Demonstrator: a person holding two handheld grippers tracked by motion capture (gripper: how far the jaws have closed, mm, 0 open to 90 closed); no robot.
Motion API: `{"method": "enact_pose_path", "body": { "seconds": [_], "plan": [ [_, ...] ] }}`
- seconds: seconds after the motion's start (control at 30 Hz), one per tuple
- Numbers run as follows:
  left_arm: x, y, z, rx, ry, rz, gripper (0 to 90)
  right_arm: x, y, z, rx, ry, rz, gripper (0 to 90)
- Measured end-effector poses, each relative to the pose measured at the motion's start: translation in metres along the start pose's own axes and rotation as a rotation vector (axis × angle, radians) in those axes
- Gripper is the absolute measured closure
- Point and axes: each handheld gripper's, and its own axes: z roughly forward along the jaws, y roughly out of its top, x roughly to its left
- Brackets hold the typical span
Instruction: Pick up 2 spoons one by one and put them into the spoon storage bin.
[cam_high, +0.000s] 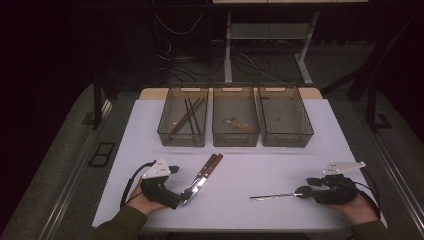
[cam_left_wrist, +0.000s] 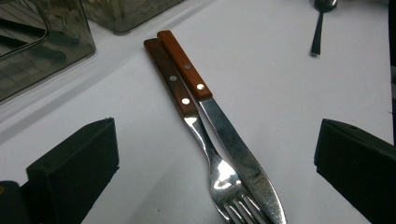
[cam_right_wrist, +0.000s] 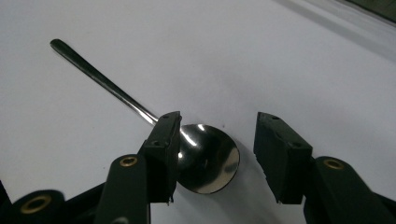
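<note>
Polished steel was the hazard on both sides of the bench (cam_high: 280, 165). Your right hand-held gripper (cam_right_wrist: 217, 140) was spread apart over the bowl of the spoon (cam_right_wrist: 208, 158), grasping nothing, one jaw already above the bowl's edge and the other out over bare surface. As I judged it, closing there would have pinched a curved, slick bowl lying flat, and it could have squirted out sideways or tipped the long handle up. The neck, just beyond the bowl, looked the safer place to grip.

Your left hand-held gripper (cam_left_wrist: 215, 158) was also released, its jaws set wide on either side of the fork (cam_left_wrist: 219, 175) and the knife (cam_left_wrist: 243, 158), which lay touching along their length with their wooden handles pointing toward the bins. The likely fault there was catching both at once, or nudging one so it dragged the other. The fork tines and knife tip sat nearest you, so a low approach could have scraped them.

For room, you had plenty. The white surface between the pair and the spoon was bare, and the spoon lay well apart from the others. Three clear bins stood in a row at the far side: the left bin (cam_high: 183, 122) held dark sticks, the middle bin (cam_high: 236, 120) a small brownish item, and I could not tell what was in the right bin (cam_high: 285, 117). Their near walls were the only edges to clear on a carry. The front edge of the bench lay just behind your hands.
</note>
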Motion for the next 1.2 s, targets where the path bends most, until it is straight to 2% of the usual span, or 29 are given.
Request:
{"method": "enact_pose_path", "body": {
  "seconds": [0.1,0.3,0.6,0.8,1.07,1.2],
  "plan": [
    [-0.001,0.0,0.0,-0.003,0.0,-0.004,0.0,-0.001,-0.002,0.003,0.016,0.009,-0.017,51.9],
    [-0.001,0.0,0.002,0.005,-0.002,0.005,0.0,-0.002,-0.004,0.005,0.042,0.031,-0.021,53.7],
    [-0.001,0.0,0.002,0.013,0.001,-0.001,0.0,0.001,-0.005,0.005,0.046,0.036,-0.07,55.9],
    [-0.001,0.0,0.003,0.015,0.001,0.007,0.0,0.0,-0.01,0.003,0.033,0.058,-0.096,60.5],
    [-0.001,0.001,0.003,0.015,0.001,0.01,0.0,0.0,-0.011,0.001,0.033,0.063,-0.116,71.0],
    [-0.001,0.0,0.003,0.015,0.0,0.004,0.0,-0.002,-0.014,-0.004,0.031,0.097,-0.101,80.3]
  ]
}}
